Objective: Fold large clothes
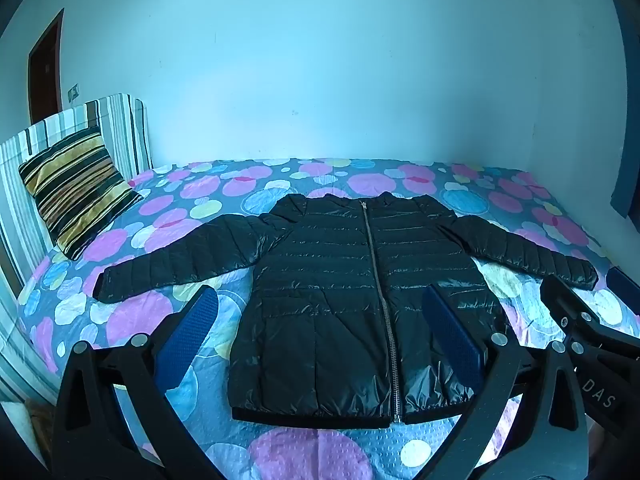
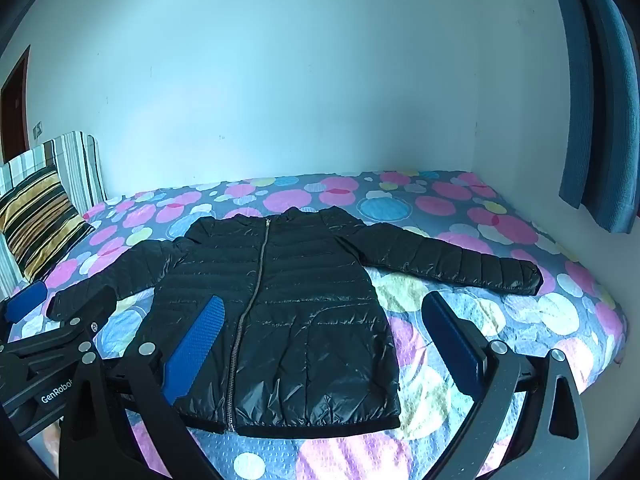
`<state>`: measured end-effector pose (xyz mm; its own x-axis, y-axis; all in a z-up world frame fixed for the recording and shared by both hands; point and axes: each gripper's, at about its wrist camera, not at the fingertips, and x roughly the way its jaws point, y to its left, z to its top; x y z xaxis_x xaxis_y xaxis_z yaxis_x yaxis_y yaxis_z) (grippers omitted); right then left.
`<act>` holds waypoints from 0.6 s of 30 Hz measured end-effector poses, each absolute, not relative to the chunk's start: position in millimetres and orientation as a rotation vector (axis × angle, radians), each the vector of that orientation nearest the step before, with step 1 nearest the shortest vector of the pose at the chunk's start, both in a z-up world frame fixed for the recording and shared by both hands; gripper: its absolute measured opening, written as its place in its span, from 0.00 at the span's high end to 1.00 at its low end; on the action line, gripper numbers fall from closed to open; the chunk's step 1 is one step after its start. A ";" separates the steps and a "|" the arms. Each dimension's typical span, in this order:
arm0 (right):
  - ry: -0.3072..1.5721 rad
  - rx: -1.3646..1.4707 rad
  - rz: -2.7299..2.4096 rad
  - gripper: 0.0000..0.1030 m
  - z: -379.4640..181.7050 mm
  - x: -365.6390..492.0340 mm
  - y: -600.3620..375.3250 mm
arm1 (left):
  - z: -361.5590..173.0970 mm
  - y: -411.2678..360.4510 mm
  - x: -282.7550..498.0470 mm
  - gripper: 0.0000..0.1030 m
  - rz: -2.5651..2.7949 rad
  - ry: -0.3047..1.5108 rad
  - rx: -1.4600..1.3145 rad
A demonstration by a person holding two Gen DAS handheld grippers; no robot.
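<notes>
You have the black quilted puffer jacket lying flat and front-up on the bed with the grey cover of pink and blue circles, the silver zipper closed, and this is probably done so that every fold starts from a smooth, symmetric shape. Its long axis runs along the zipper: the collar points away from you toward the pale wall, and the hem is the jacket's nearest edge to you. Both sleeves are spread out from the jacket's body, one toward the striped brown and gold pillow, the other to the opposite side. Your left gripper hangs above the jacket's lower part and your right gripper above the hem corner on the jacket's right side; both have the blue pads as wide apart as they go and hold nothing (no cloth touches them yet). In my judgement the folding is not begun, and a sleeve is the natural first piece to bring over the jacket's chest.
</notes>
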<state>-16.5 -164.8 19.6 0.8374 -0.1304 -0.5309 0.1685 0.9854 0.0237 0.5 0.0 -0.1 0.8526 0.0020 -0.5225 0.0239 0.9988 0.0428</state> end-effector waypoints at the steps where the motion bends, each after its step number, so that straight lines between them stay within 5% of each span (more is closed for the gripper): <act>1: 0.558 0.069 -0.159 0.05 19.5 -16.3 -164.4 | -0.2 0.0 0.8 0.02 -0.012 0.552 0.047; 18: 0.554 0.065 -0.160 0.05 20.5 -15.6 -160.4 | -1.9 6.5 0.3 0.02 -0.008 0.556 0.035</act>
<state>-15.6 -160.4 20.5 0.8382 -0.1334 -0.5287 0.1685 0.9855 0.0186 0.3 6.5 -1.9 0.8491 0.0019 -0.5282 0.0173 0.9994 0.0314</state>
